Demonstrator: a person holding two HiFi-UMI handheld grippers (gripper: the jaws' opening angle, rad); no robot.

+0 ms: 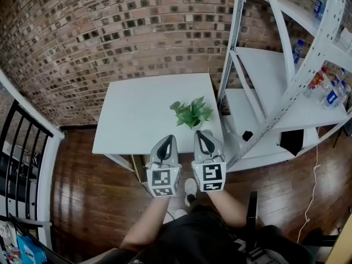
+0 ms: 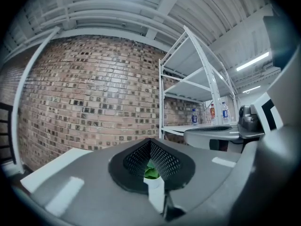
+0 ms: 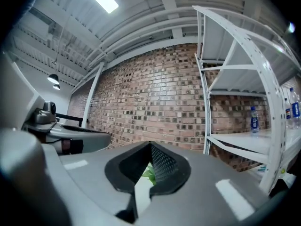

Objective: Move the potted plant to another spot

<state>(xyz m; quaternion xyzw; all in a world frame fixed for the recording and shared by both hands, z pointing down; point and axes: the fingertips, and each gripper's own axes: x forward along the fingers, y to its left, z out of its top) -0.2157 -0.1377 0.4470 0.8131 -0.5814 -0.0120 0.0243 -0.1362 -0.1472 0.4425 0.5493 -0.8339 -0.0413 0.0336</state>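
Observation:
A small potted plant (image 1: pixel 191 113) with green leaves stands near the front right corner of a white table (image 1: pixel 137 114). My two grippers hang side by side just in front of the table's near edge and point level at the plant. The left gripper (image 1: pixel 171 137) is shut with nothing in it, a little left of the plant. The right gripper (image 1: pixel 202 132) is shut and empty too, its tip close below the leaves. In the left gripper view the plant (image 2: pixel 151 173) and its white pot show through the gap behind the closed jaws. The right gripper view shows only leaves (image 3: pixel 148 173).
White metal shelving (image 1: pixel 286 87) stands right of the table, with bottles (image 1: pixel 330 89) on its shelves. A brick wall (image 1: pixel 110 32) runs behind. A black railing (image 1: pixel 22 164) is at the left. The floor (image 1: pixel 93 197) is dark wood.

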